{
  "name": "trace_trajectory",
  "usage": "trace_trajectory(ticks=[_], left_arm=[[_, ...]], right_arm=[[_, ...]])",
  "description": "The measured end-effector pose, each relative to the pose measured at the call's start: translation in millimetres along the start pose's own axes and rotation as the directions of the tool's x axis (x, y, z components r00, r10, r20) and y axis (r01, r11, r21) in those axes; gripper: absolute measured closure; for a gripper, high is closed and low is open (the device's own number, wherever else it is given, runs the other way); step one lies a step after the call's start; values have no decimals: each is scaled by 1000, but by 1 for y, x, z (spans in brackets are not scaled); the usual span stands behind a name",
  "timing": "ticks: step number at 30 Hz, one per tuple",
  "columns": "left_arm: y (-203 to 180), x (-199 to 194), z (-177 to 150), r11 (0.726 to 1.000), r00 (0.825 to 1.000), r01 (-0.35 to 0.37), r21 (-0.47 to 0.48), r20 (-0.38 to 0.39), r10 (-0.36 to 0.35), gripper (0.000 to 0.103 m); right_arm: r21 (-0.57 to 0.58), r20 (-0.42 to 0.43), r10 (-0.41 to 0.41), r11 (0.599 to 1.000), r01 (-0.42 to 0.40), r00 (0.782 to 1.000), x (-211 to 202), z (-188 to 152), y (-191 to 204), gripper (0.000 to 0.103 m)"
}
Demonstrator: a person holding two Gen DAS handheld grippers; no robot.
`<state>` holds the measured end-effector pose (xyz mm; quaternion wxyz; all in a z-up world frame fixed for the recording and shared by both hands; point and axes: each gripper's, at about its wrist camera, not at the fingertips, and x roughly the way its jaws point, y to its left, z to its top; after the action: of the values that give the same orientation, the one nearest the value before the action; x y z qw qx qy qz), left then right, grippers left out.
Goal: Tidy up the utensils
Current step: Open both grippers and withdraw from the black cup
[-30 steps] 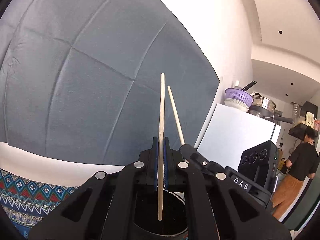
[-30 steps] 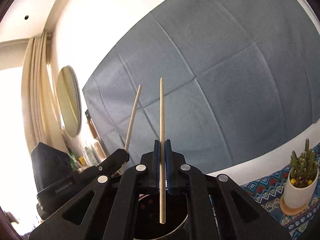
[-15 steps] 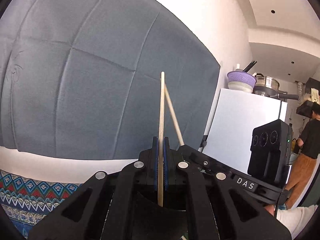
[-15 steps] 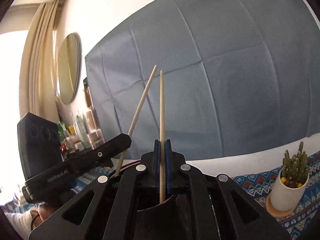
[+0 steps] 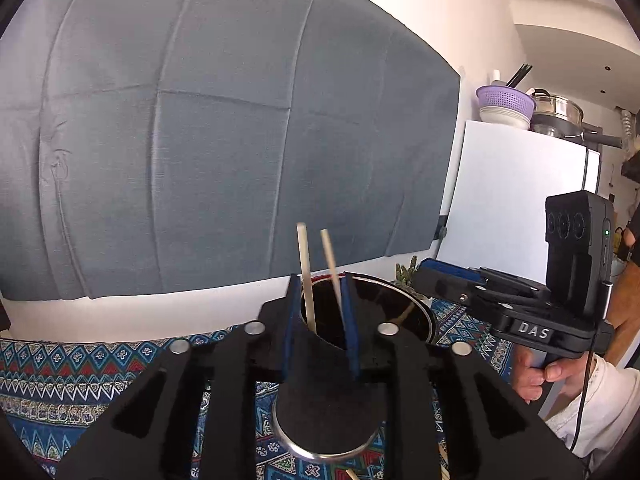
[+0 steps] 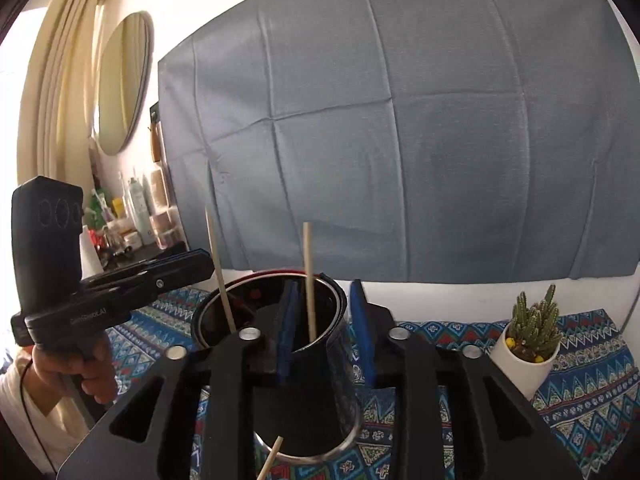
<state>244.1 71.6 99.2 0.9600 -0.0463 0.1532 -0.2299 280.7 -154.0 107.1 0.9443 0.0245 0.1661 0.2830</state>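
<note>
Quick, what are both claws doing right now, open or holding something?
Left claw: open, holding nothing; chopsticks stand in the cup.
Right claw: open, holding nothing.

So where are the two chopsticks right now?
Both chopsticks stand inside the dark metal cup on the patterned cloth, between the two open grippers, left of the cactus pot.

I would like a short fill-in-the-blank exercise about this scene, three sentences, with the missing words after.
1. Both chopsticks stand inside the black ____.
2. The left gripper and the right gripper are both ____.
3. The white pot holds a small ____.

Missing words: cup; open; cactus
</note>
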Motion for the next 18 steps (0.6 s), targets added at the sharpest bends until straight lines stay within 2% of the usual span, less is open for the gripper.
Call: trace_trajectory(ticks=[1, 2, 3, 4, 5, 7, 9, 13, 18], left_arm=[[0, -3, 0, 1000, 1000, -9, -1, 1, 9, 64], [0, -6, 0, 1000, 1000, -17, 0, -1, 17, 60], [0, -9, 1, 1000, 1000, -31, 1, -4, 31, 46], [0, -12, 1, 999, 999, -47, -1, -12, 47, 33], [0, -14, 2, 998, 998, -56, -5, -20, 56, 29], [1, -21, 2, 997, 997, -77, -13, -24, 76, 12], [0, -27, 3, 995, 995, -98, -27, -29, 97, 6], [4, -39, -2, 991, 992, -118, -59, -51, 115, 6], [5, -49, -12, 986, 984, -153, -69, -102, 146, 6]], right_arm=[[-7, 8, -3, 1000, 3, 1000, -6, 1, 1, 55], [-14, 11, -5, 1000, 5, 1000, -10, 2, 4, 54], [-26, 6, -5, 1000, 5, 1000, -14, 2, 6, 53], [-39, 3, -8, 999, 8, 1000, -19, 3, 6, 46], [-55, 5, -19, 998, 19, 1000, -24, 2, 9, 38], [-79, 10, -37, 996, 38, 999, -33, 2, 12, 27], [-89, 1, -41, 995, 41, 999, -38, 1, 16, 18], [-133, -19, -54, 990, 51, 998, -44, -6, 24, 16], [-165, -95, -79, 984, 63, 992, -41, -22, 35, 14]])
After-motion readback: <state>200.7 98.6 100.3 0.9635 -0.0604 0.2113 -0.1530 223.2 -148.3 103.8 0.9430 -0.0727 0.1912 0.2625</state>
